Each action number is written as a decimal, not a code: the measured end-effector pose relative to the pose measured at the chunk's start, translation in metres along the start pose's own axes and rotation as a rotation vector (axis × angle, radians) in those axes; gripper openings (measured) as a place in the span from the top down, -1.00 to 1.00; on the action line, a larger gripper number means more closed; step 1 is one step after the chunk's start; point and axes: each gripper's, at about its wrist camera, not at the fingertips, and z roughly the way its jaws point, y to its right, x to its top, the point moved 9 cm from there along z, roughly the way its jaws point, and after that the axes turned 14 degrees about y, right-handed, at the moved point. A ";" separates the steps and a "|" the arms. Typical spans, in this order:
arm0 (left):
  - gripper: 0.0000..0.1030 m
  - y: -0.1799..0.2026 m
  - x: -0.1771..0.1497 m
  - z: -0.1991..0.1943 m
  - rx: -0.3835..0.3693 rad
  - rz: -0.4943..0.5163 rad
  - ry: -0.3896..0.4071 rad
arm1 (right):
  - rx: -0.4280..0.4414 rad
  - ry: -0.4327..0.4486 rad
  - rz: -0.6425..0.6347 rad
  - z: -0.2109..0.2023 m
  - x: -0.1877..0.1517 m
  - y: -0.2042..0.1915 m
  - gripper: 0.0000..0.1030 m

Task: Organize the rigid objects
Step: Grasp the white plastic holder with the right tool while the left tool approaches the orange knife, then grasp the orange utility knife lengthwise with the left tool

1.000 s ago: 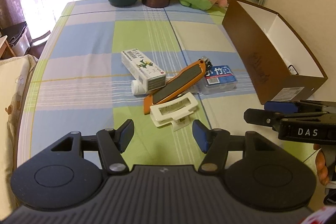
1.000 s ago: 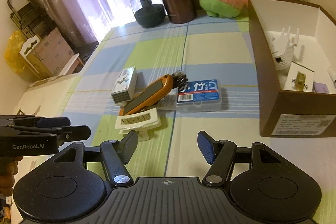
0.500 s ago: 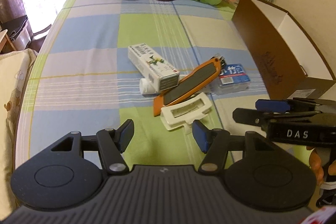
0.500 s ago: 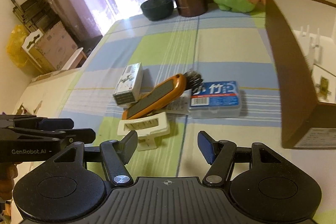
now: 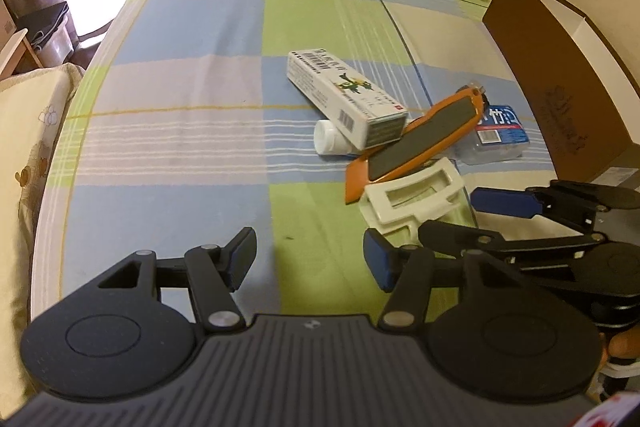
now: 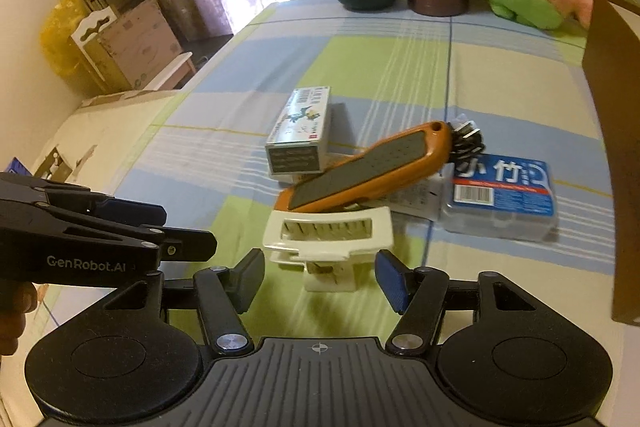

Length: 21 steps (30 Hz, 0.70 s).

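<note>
Checked blue/green cloth on table [image 5: 192, 115], curtain behind. Pile mid-table: white carton [image 5: 346, 99] w/ barcode, print too small to read; orange cutter [image 6: 368, 167] leaning across it; clear case [image 6: 502, 197] w/ blue label, "小竹" legible; white clip [image 6: 330, 233] nearest. Brown box [image 5: 560, 99] at right, inside hidden. Left gripper [image 5: 310, 259] reads "GenRobot.AI", jaws closing, nothing between. Right gripper [image 6: 320, 277] jaws closing, clip's tab between, not pressed.
</note>
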 end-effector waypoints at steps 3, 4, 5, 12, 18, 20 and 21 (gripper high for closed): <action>-0.04 -0.002 -0.001 0.002 0.000 0.004 -0.006 | -0.008 -0.006 0.004 0.006 -0.002 0.000 0.21; -0.04 -0.002 -0.001 0.003 -0.002 0.005 -0.007 | -0.010 -0.006 0.004 0.006 -0.002 0.000 0.32; -0.04 -0.001 -0.001 0.003 -0.006 0.006 -0.009 | -0.015 -0.006 -0.002 0.006 -0.002 0.000 0.38; -0.04 0.014 0.003 0.011 -0.068 0.062 0.003 | -0.077 0.000 -0.034 -0.010 -0.004 0.017 0.39; -0.04 0.040 0.005 0.027 -0.159 0.165 0.046 | -0.202 0.014 0.014 -0.039 -0.010 0.058 0.39; -0.04 0.047 0.005 0.036 -0.173 0.209 0.059 | -0.237 0.017 0.046 -0.048 -0.012 0.070 0.38; -0.04 0.049 0.005 0.040 -0.177 0.225 0.063 | -0.251 0.021 0.062 -0.052 -0.013 0.076 0.39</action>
